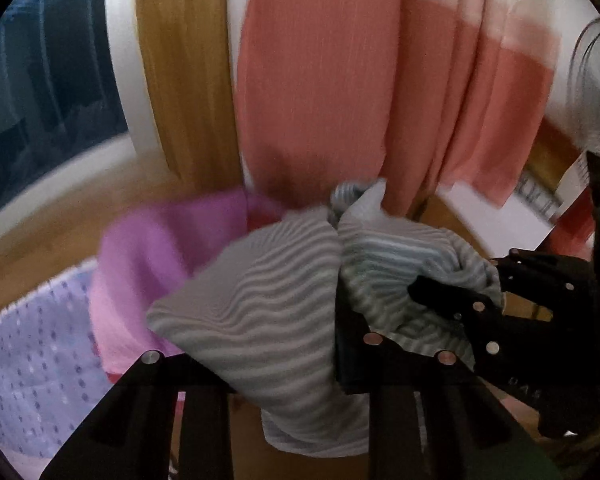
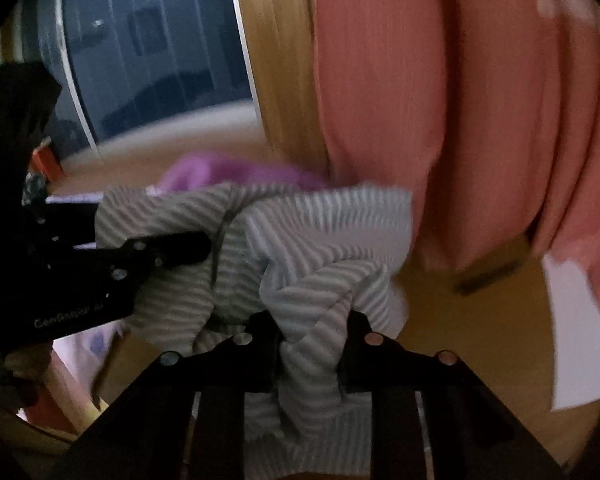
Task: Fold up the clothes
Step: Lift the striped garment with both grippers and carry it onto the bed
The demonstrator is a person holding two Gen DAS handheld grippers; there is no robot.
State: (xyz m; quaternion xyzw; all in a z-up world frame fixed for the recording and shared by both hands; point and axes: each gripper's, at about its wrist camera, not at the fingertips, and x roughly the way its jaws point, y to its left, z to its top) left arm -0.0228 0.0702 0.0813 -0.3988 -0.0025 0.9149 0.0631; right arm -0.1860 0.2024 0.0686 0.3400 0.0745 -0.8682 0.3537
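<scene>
A grey and pale-blue striped garment (image 1: 268,300) hangs bunched up above a wooden surface (image 2: 480,340), held between both grippers. In the left wrist view my left gripper (image 1: 260,348) is shut on one fold; the cloth drapes over and hides its left finger. My right gripper (image 1: 452,300) reaches in from the right and grips the other end. The right wrist view shows my right gripper (image 2: 310,340) shut on a twisted bunch of the striped garment (image 2: 308,240). There my left gripper (image 2: 172,252) comes in from the left, its fingers pressed into the cloth.
A purple-pink cloth (image 1: 160,248) lies behind the garment, and a lavender dotted cloth (image 1: 28,360) lies at the lower left. A salmon curtain (image 1: 320,80) hangs close behind, beside a wooden post (image 1: 180,60) and dark window glass (image 1: 40,80). White paper (image 2: 580,320) lies at the right.
</scene>
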